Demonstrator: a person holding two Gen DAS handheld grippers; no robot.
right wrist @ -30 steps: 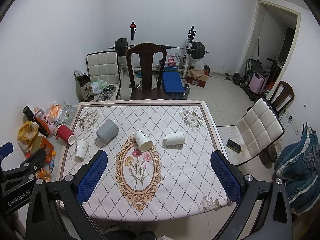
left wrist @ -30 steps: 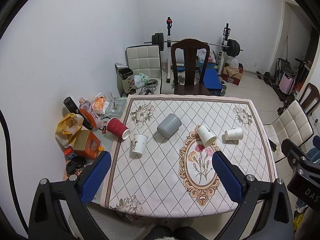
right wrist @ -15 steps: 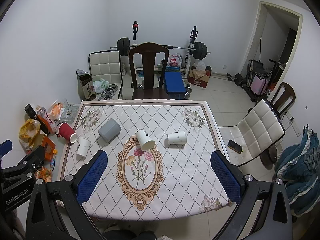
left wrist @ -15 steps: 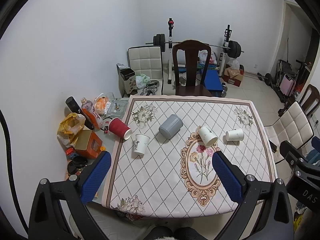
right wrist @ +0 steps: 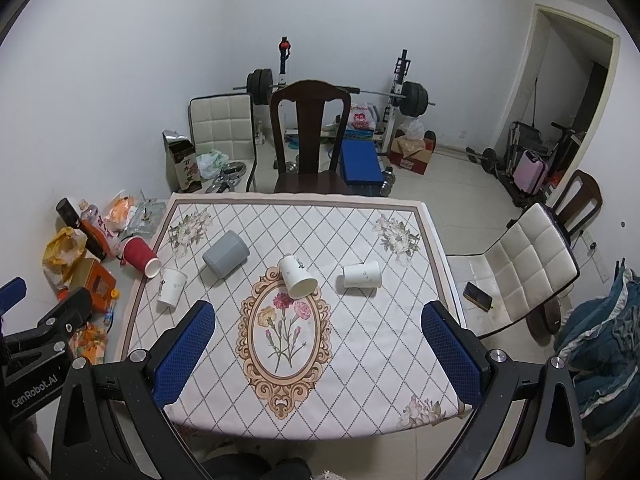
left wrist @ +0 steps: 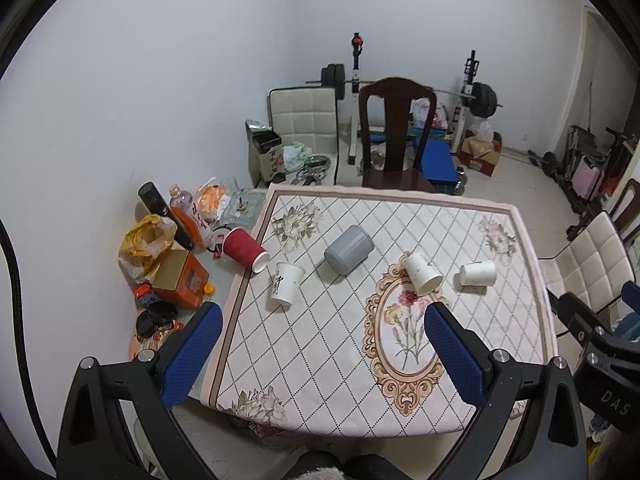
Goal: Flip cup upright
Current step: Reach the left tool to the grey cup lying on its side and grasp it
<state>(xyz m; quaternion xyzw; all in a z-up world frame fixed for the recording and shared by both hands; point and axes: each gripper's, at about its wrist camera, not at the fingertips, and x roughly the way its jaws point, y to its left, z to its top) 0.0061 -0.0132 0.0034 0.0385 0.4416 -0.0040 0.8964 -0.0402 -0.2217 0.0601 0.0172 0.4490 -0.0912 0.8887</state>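
Several cups lie on their sides on the patterned tablecloth (left wrist: 328,344): a red cup (left wrist: 243,249) at the left edge, a white paper cup (left wrist: 286,283), a grey cup (left wrist: 348,248), a white cup (left wrist: 421,273) and another white cup (left wrist: 477,273). The right wrist view shows the same red cup (right wrist: 140,256), white paper cup (right wrist: 172,286), grey cup (right wrist: 225,254), middle white cup (right wrist: 297,275) and right white cup (right wrist: 361,275). My left gripper (left wrist: 320,360) and right gripper (right wrist: 318,360) are both open and empty, high above the table's near edge.
A dark wooden chair (left wrist: 394,136) stands at the far side. A white padded chair (right wrist: 516,268) stands to the right with a phone (right wrist: 477,297) on it. Bottles, bags and boxes (left wrist: 168,248) clutter the left. Weight equipment (right wrist: 340,92) lines the back wall.
Both grippers have drawn slightly back and up from the table, so the cups look a little smaller and farther. Nothing on the table has moved.
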